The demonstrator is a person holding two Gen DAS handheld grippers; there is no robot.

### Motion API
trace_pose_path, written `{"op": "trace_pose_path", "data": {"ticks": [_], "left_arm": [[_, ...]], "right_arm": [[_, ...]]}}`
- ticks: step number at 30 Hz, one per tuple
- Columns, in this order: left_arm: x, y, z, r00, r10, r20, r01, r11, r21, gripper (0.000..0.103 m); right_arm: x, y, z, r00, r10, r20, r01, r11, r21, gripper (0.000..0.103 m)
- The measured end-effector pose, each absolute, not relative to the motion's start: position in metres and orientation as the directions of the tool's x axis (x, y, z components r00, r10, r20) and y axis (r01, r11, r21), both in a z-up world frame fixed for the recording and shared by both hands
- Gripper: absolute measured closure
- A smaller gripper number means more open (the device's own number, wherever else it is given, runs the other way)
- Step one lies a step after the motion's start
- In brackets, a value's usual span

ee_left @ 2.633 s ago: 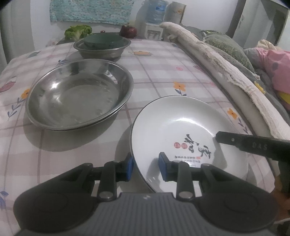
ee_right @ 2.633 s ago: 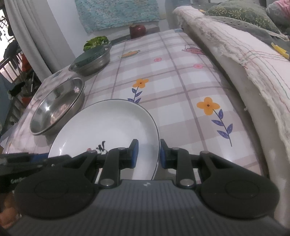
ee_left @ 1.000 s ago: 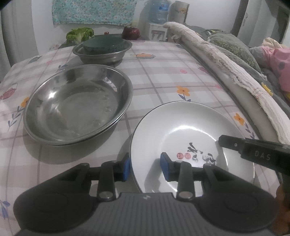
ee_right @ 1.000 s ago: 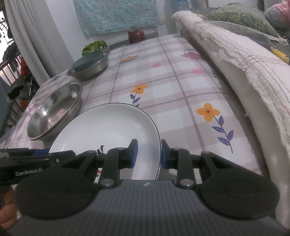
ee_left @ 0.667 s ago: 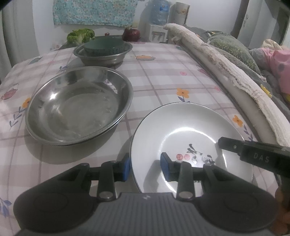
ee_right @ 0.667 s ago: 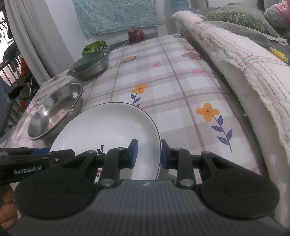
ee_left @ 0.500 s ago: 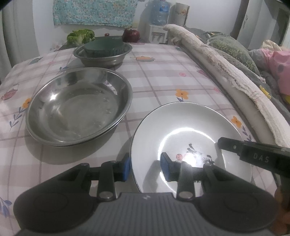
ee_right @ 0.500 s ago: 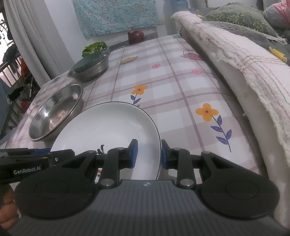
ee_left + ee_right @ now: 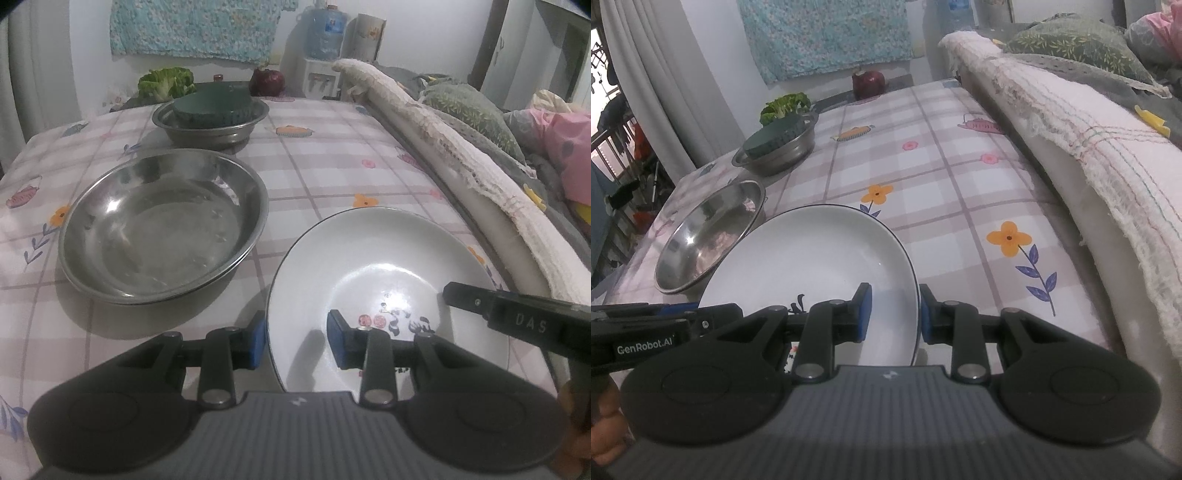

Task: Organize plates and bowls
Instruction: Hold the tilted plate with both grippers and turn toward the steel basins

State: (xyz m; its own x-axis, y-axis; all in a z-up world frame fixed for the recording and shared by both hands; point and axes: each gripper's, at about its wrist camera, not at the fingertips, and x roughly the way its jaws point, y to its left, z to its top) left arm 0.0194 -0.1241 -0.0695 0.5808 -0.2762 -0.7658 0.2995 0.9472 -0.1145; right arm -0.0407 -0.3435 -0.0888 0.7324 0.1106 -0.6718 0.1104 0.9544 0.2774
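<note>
A white plate (image 9: 376, 258) with a dark rim line and a black-and-red print is held between both grippers over the checked tablecloth. My left gripper (image 9: 297, 334) is shut on its left rim, one blue pad under the edge and one inside the plate. My right gripper (image 9: 892, 310) is shut on the opposite rim of the plate (image 9: 812, 254). To the plate's left sits a wide steel basin (image 9: 162, 229), empty. Farther back, a smaller steel bowl (image 9: 210, 127) holds a dark green bowl (image 9: 212, 105).
A sofa edge draped in a cream towel (image 9: 461, 173) runs along the table's right side. Broccoli (image 9: 166, 83) and a dark red round fruit or vegetable (image 9: 267, 79) lie at the far end. Bare tablecloth (image 9: 960, 184) stretches beyond the plate. A hand (image 9: 605, 428) shows at the lower left.
Both grippers have kept the same grip on the plate. The basin and bowls have slid slightly lower in the left wrist view since the earliest frame; the last second shows almost no motion.
</note>
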Motion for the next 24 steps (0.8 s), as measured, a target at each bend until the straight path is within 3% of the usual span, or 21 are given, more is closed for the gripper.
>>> {"op": "trace_pose_path", "data": {"ticks": [24], "left_arm": [[0.011,-0.117,-0.053,0.616,-0.278,-0.737,0.286,0.951,-0.119,0.068]], "right_arm": [[-0.044,-0.340,-0.073,0.752,0.115,-0.649,0.094,0.956,0.278,0.077]]}}
